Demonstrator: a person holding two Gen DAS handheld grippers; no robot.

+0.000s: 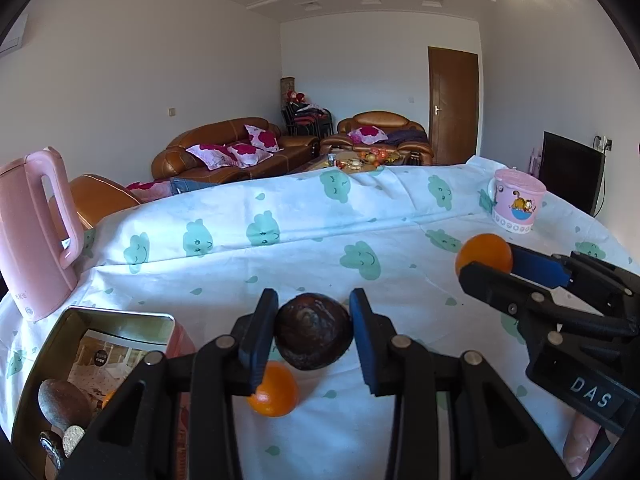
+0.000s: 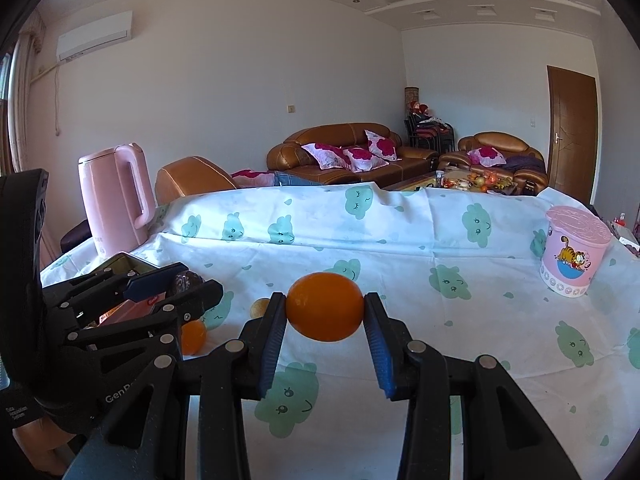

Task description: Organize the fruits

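Both grippers hold fruit above the table.

The left gripper (image 1: 313,330) clamps a dark brown fruit (image 1: 313,332); the right gripper (image 2: 325,318) clamps an orange (image 2: 325,306). In the left wrist view, a second orange (image 1: 276,394) lies on the cloth (image 1: 280,272) at 6 o'clock from the brown fruit, and the tin (image 1: 120,316) sits at 8 o'clock.

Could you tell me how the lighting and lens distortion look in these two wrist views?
Left wrist view: sunlight bands the tablecloth, ceiling corner glares, dark fruit sharp in the left gripper. Right wrist view: fisheye bows the walls, orange crisp in the right gripper.
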